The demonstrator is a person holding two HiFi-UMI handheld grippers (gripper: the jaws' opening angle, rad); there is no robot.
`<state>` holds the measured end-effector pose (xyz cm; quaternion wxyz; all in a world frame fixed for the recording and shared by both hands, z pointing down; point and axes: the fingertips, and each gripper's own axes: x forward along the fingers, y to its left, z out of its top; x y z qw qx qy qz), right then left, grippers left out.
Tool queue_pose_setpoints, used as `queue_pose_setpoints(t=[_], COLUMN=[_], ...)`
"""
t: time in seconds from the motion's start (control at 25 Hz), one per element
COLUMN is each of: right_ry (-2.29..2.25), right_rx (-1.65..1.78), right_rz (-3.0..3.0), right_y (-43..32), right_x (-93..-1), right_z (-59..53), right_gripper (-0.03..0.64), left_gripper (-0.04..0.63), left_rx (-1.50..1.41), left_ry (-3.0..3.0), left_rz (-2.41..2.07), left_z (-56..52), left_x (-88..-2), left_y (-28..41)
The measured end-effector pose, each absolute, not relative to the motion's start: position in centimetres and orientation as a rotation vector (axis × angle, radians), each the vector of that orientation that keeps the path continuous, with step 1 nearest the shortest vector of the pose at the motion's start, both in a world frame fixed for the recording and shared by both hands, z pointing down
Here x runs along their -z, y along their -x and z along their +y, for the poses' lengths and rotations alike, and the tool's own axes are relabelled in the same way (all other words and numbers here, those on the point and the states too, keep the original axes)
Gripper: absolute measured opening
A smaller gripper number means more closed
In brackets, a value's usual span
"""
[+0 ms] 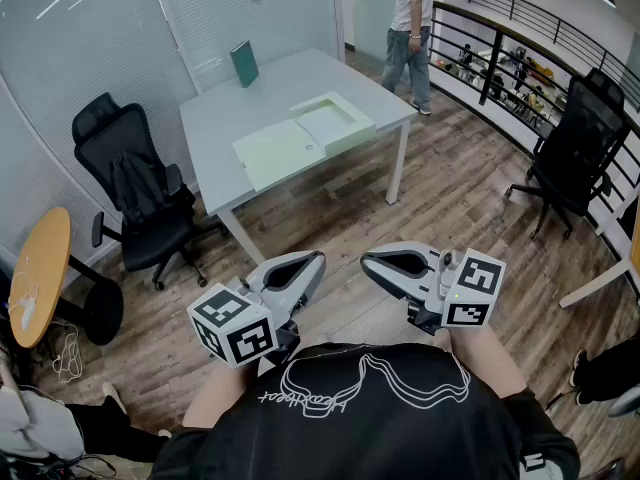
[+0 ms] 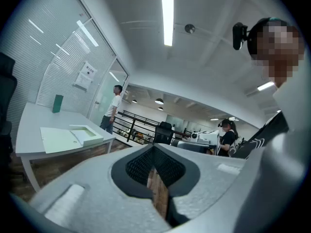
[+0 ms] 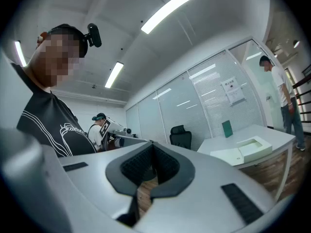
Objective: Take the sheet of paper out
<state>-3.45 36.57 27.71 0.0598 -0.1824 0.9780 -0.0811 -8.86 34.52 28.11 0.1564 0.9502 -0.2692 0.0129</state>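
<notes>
Head view: flat pale box on smooth table.

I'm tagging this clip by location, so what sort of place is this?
Most likely an office meeting area: a white table with black office chairs nearby, glass partition walls fitted with blinds, and a black railing edging the wood-look floor.

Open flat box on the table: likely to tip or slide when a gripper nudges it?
Probably slides, not tips: the box is shallow and broad. Its flat-lying lid looks thin, so likely light and somewhat flexible.
</notes>
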Motion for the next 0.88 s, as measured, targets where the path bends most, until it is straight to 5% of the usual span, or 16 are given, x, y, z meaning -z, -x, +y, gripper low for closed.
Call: queue_pose_setpoints(t=[0.88], right_ry=[0.492], right_rx=[0.494], right_rz=[2.828], right_y=[1.2], right_x=[-30.4], right_z=[35.8], right_gripper=[0.008], left_gripper=[0.012], left_rx=[-0.060], left_ry=[-2.639], left_rz=[-0.710], left_z=[33.9], left_x=[-30.4], left_y=[7.1])
